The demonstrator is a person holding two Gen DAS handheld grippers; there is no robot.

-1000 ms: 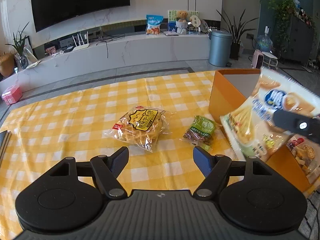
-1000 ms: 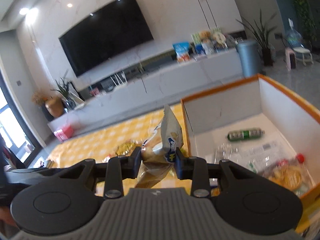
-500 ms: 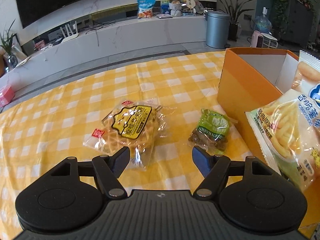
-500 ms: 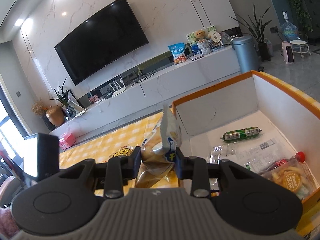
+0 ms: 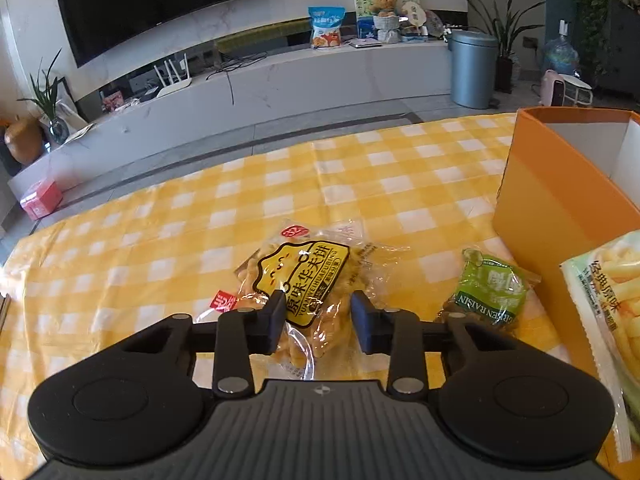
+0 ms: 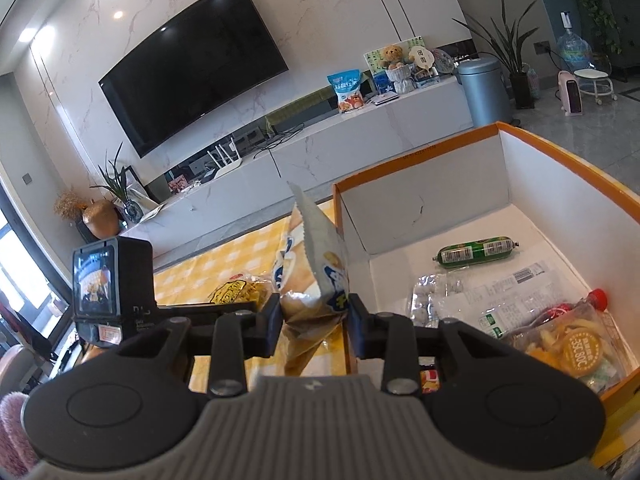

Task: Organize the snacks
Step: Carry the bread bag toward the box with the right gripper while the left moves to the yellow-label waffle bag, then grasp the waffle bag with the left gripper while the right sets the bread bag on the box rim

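Between closed-in left gripper [image 5: 319, 322]: "YUANWEIHUAFUBING" waffle pack [image 5: 304, 280]; right gripper [image 6: 313, 326] clamping chip bag [image 6: 316, 276].

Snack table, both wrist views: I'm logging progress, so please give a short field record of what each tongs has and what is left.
left tongs: jaws just closed around the clear waffle packet with yellow label, on the yellow checked tablecloth
right tongs: shut on a white-and-blue snack bag, beside the box wall
orange cardboard box: holds a green sausage stick and other packets
still on cloth: green raisin pouch
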